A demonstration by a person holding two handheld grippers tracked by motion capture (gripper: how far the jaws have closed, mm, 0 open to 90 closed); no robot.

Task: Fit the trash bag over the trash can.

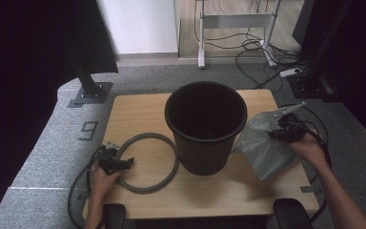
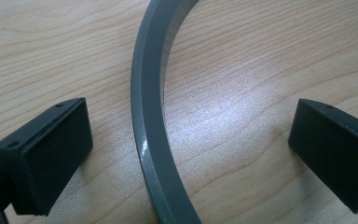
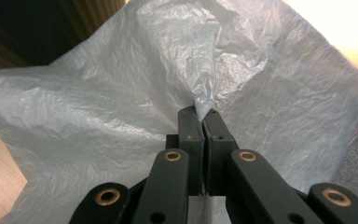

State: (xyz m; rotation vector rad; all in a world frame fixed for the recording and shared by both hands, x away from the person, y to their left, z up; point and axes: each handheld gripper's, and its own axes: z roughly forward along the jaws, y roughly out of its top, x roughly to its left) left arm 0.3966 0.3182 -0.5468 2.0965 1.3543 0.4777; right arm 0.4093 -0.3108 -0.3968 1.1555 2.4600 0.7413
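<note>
The high view is dim, its left and right edges sunk in black, and the bin (image 1: 205,125) reads as a dark hollow. Glare whitens the table (image 2: 242,116) beside the sharp grey ring (image 2: 145,116). Bright light washes out the corner above the crinkled bag (image 3: 121,107).

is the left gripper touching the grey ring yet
Apart. In the left gripper view the left gripper is open, its jaws straddling the grey ring, with bare table showing between the ring and each jaw.
</note>
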